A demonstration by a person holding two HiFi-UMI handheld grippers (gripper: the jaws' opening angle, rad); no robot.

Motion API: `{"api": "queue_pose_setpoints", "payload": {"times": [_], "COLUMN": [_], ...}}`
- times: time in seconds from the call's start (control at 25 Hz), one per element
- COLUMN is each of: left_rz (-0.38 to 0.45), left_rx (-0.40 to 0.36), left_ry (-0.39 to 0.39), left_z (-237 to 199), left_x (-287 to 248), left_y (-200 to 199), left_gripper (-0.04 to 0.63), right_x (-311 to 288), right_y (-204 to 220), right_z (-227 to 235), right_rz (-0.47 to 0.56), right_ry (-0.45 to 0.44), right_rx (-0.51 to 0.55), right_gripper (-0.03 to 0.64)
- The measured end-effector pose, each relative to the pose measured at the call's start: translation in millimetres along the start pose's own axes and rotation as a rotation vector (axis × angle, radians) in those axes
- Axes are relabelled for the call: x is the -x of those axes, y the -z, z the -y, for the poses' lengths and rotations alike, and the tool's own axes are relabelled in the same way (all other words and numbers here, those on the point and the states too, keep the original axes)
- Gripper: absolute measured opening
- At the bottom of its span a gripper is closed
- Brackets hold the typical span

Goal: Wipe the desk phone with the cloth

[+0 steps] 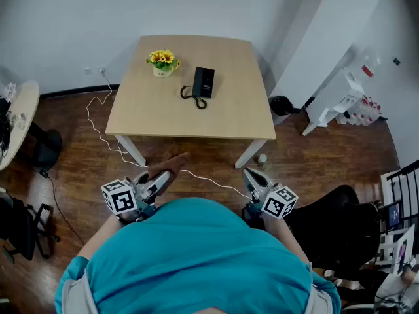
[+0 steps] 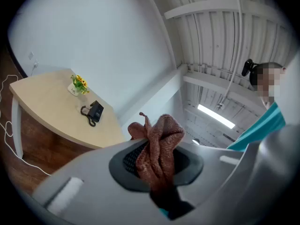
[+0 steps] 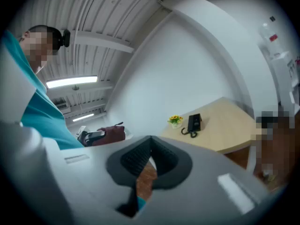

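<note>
The black desk phone (image 1: 203, 84) lies with its coiled cord on the light wooden table (image 1: 229, 110), far ahead of both grippers. My left gripper (image 1: 163, 177) is low at the left, shut on a reddish-brown cloth (image 1: 175, 162). In the left gripper view the cloth (image 2: 157, 144) bunches up between the jaws, with the phone (image 2: 95, 111) small in the distance. My right gripper (image 1: 251, 175) is low at the right, shut with nothing in it. The right gripper view shows its closed jaws, the phone (image 3: 193, 123) and the cloth (image 3: 112, 134) off to the left.
A pot of yellow flowers (image 1: 163, 62) stands left of the phone. A white cable (image 1: 98, 126) trails across the wooden floor past the table legs. A small jar (image 1: 262, 158) sits by the near right leg. A black chair (image 1: 340, 221) is at the right and a round table (image 1: 16, 120) at the left.
</note>
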State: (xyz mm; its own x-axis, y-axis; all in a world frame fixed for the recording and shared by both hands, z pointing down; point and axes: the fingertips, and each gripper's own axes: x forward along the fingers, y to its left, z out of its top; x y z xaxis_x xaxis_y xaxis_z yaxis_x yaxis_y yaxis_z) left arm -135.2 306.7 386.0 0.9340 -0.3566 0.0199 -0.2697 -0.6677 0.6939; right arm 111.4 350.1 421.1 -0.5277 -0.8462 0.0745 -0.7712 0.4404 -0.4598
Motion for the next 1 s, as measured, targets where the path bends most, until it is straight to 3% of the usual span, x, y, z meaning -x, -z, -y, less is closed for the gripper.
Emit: {"api": "queue_pose_setpoints", "payload": {"times": [0.52,0.72,1.0], "left_rz": [-0.05,-0.037,0.022], "left_rx": [-0.08,-0.077,-0.02], "left_ry": [-0.054,-0.077,-0.037], "left_z": [44,29,-45], "left_x": [-102,-104,-85], "left_y": [41,33,-24], "left_gripper": [0.069,0.069,0.069], "right_x": [86,59,-38], "right_y": [-26,-38,-47], "right_z": [88,97,84], "right_rz": [0.012,-0.019,-0.069], "right_ry": [0.027,0.003,0.001], "right_rx": [0.029,0.071,0.116], "right_gripper": [0.002,0.002,0.002]}}
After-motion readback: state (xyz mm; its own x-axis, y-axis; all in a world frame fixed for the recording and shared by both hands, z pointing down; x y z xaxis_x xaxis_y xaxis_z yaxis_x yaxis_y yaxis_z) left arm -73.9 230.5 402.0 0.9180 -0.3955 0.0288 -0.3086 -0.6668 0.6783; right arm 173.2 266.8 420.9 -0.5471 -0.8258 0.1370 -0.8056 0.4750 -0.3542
